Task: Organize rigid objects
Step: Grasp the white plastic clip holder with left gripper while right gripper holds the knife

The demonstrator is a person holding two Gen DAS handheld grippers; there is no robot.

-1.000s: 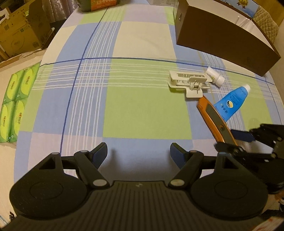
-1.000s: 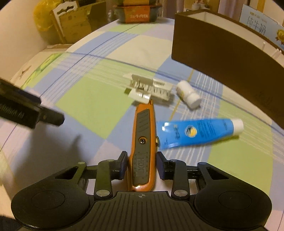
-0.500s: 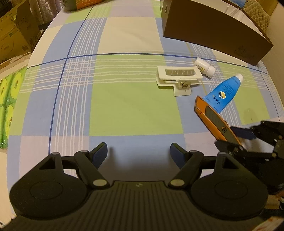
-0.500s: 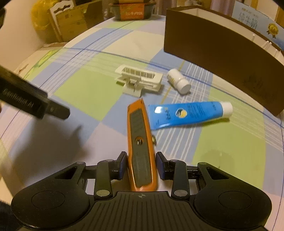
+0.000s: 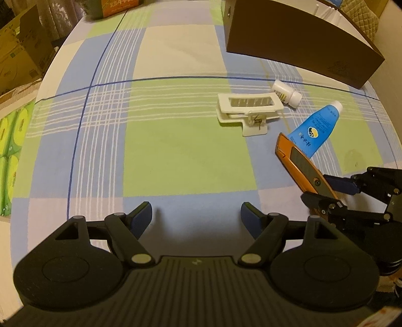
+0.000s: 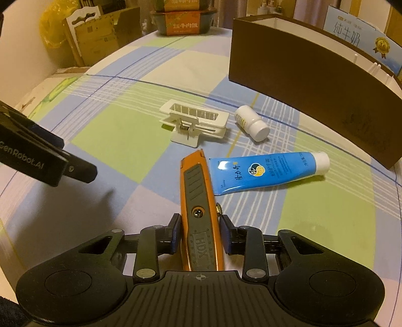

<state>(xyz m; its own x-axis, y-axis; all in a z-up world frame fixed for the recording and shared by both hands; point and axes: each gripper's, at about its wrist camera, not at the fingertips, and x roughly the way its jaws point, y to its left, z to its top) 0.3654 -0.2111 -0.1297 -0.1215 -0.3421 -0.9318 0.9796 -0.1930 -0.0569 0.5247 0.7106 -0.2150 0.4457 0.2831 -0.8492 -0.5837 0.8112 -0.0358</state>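
Note:
An orange utility knife with a grey grip lies lengthwise between the pads of my right gripper, whose jaws are closing tight on its handle. The knife's tip points toward a white plastic clip. In the left wrist view the knife slants up out of the right gripper at the right edge. A blue tube lies just right of the blade end, and a small white bottle lies on its side behind it. My left gripper hovers open over bare checked cloth, holding nothing.
A long brown open-topped box stands at the back right of the table. An orange carton sits at the far edge. Cardboard boxes and green packs lie on the floor beyond the table's left edge.
The knife's tip, once touching the white clip, has drawn back from it in the right gripper and now sits beside the tube's flat end. The left gripper stays open.

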